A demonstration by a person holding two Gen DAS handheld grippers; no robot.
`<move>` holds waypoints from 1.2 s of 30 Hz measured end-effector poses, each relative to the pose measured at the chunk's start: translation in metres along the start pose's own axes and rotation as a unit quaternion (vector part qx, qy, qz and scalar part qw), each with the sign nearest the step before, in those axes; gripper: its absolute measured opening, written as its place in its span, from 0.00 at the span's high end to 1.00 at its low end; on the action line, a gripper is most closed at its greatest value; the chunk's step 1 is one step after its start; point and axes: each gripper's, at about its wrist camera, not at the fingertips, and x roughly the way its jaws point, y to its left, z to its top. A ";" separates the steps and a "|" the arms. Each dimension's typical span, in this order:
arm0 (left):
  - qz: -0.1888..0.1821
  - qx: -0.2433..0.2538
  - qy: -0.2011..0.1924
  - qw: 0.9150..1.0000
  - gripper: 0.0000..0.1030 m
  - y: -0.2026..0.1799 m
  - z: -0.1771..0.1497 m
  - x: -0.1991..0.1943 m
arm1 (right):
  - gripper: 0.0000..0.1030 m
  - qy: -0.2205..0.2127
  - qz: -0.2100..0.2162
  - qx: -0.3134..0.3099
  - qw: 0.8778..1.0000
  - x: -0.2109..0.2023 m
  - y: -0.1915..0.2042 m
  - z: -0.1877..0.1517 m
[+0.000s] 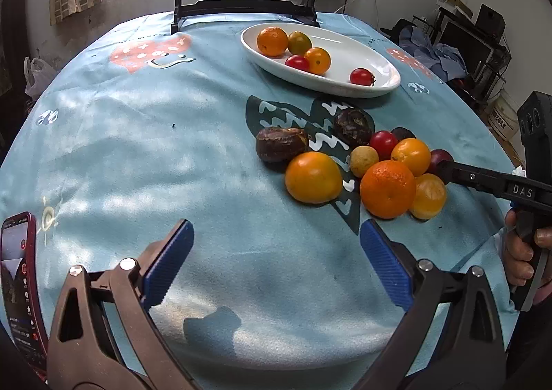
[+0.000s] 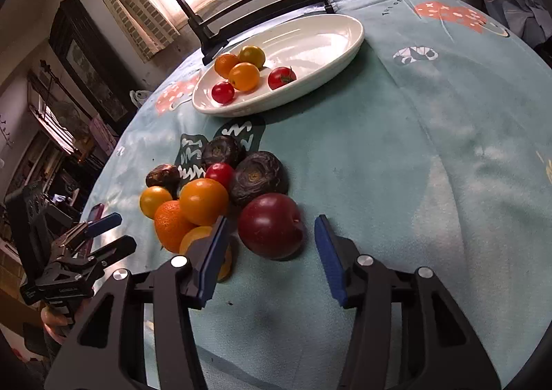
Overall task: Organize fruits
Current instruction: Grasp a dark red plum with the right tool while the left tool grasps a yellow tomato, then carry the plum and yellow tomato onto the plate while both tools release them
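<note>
I find my right gripper (image 2: 270,248) spread wide, its blue pads either side of the dark red plum (image 2: 271,225) without gripping it. The plum lies on the blue tablecloth (image 2: 396,162), at the near edge of the fruit pile, well short of the white dish (image 2: 321,45). My left gripper (image 1: 276,262) hangs released, short of the pile.
</note>
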 end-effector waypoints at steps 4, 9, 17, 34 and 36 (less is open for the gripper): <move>-0.003 -0.004 0.003 1.000 0.04 0.002 0.001 0.002 | 0.62 0.007 -0.005 -0.005 1.000 0.005 0.003 0.000; -0.022 -0.012 -0.001 1.000 0.04 0.004 0.001 0.001 | 0.63 -0.007 0.024 0.020 0.999 0.000 -0.006 0.000; -0.039 -0.044 -0.004 0.998 0.27 0.002 0.018 0.015 | 0.63 -0.058 0.057 0.068 0.994 -0.019 -0.024 -0.002; -0.040 -0.024 0.022 0.999 0.54 -0.017 0.034 0.041 | 0.63 -0.050 0.059 0.074 0.994 -0.017 -0.028 0.000; -0.037 -0.024 0.022 0.999 0.57 -0.018 0.034 0.042 | 0.63 -0.049 0.060 0.074 0.994 -0.017 -0.027 0.000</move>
